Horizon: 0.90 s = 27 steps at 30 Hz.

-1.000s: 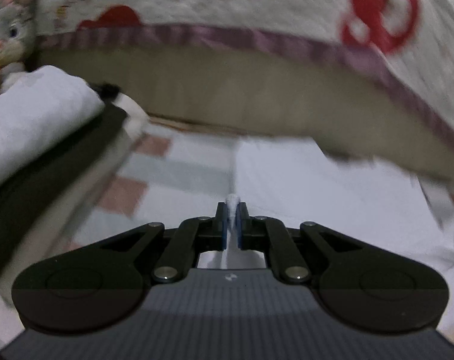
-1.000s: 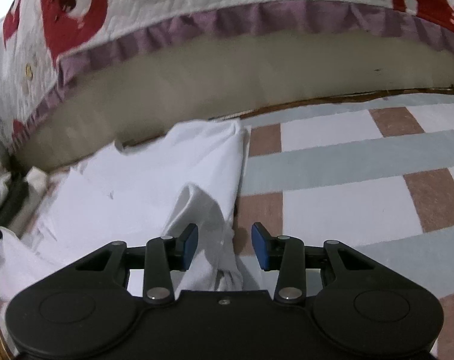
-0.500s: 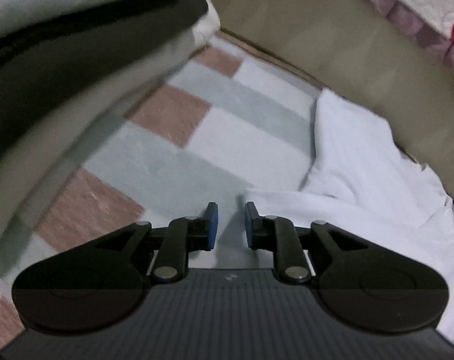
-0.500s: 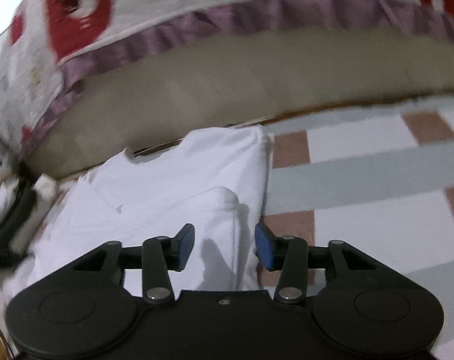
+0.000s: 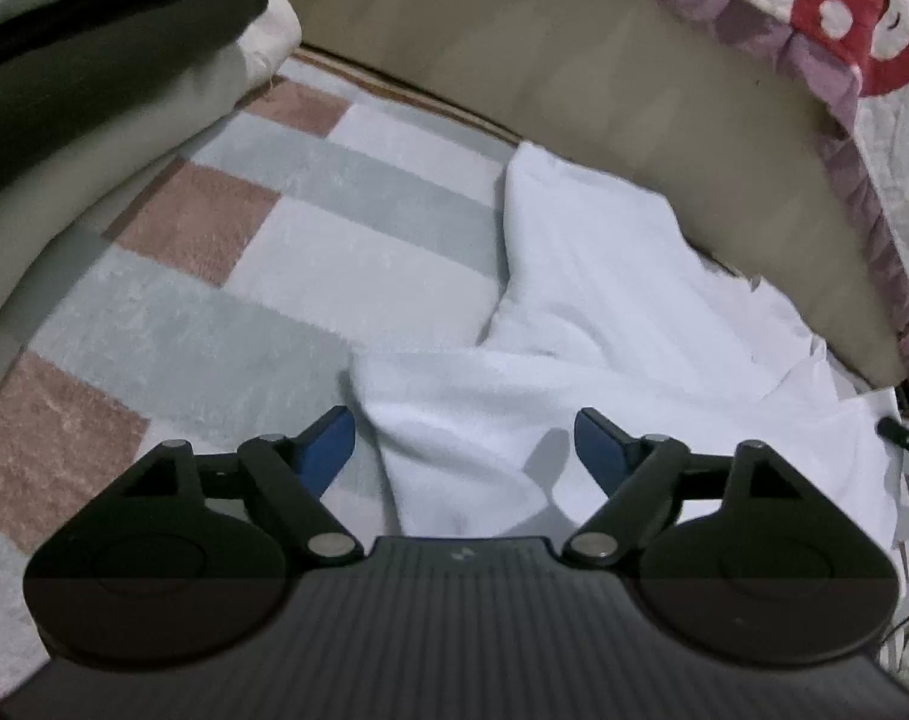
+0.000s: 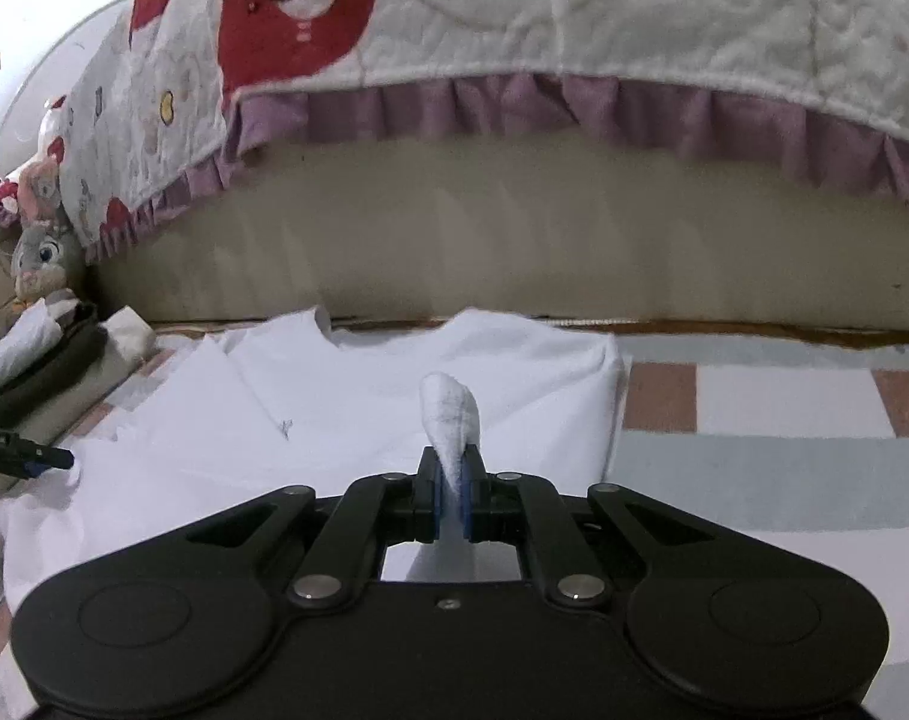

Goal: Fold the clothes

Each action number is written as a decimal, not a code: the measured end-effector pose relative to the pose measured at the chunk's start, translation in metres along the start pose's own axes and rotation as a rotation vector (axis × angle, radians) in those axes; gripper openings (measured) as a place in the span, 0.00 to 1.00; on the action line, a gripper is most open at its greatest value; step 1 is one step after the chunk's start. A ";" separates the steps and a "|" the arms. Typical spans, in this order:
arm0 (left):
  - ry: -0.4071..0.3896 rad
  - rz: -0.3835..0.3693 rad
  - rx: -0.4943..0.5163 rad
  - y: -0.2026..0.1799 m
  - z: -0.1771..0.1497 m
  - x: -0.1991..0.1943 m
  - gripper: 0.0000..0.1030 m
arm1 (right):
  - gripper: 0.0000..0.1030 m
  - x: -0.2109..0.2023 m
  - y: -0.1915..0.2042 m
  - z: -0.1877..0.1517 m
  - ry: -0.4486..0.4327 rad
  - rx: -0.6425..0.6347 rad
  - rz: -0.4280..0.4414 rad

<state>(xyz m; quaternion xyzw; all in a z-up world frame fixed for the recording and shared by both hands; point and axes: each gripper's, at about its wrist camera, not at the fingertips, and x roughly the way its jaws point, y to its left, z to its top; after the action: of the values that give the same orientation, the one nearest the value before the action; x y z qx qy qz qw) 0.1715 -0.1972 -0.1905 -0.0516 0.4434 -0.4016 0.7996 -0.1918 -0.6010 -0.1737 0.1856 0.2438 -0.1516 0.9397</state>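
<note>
- The white T-shirt (image 6: 358, 396) lies spread on a checked rug (image 6: 778, 438) with pink, grey and white squares, close to the side of a bed.
- The collar of the shirt points toward the bed base (image 6: 514, 240), and its right side is already folded over, so the edge there is straight and thick.
- The right gripper (image 6: 452, 489) has its jaws pressed together on a small tuft of the white T-shirt; the pinched cloth stands up between the blue pads (image 6: 435, 492) like a little cone.
- The left gripper (image 5: 465, 441) has its jaws spread wide and grasps nothing; its blue fingertips (image 5: 328, 444) are on both sides of a folded corner of the shirt (image 5: 574, 372), low over the cloth. Whether they touch the cloth I cannot tell.
- In the left wrist view the shirt has a soft wrinkle in the middle, and its nearer edge lies on a grey stripe of the rug (image 5: 214, 312).
- A pile of folded clothes (image 5: 94, 78), white, black and beige, stands at the left of the rug; in the right wrist view it is at the far left (image 6: 40, 366).
- A quilted bedspread (image 6: 574, 18) with red figures and a purple frill hangs over the bed base.
- Plush toys (image 6: 37, 252), one a grey rabbit, sit at the far left, beside the end of the bed.
- The tip of the left gripper (image 6: 31, 456) shows at the left edge of the right wrist view, over the edge of the shirt.
</note>
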 end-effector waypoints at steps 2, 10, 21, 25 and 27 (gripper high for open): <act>-0.038 -0.024 0.008 -0.002 0.002 -0.007 0.06 | 0.09 0.001 -0.006 -0.001 0.019 0.035 0.008; -0.190 -0.119 0.039 -0.012 0.009 -0.033 0.05 | 0.30 0.046 -0.036 -0.010 0.178 0.314 0.077; -0.043 0.052 0.031 -0.003 -0.002 0.005 0.28 | 0.08 -0.007 -0.016 0.010 -0.102 0.138 0.060; -0.033 0.100 0.007 0.002 -0.002 0.009 0.50 | 0.08 0.000 -0.025 0.007 -0.052 0.109 -0.030; -0.021 0.072 -0.025 0.006 0.001 0.012 0.55 | 0.08 0.008 -0.033 0.001 -0.004 0.139 -0.050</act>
<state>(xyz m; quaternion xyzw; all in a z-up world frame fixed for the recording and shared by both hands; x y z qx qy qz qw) 0.1790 -0.2017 -0.2010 -0.0497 0.4413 -0.3664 0.8176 -0.1972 -0.6321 -0.1861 0.2441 0.2352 -0.1919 0.9210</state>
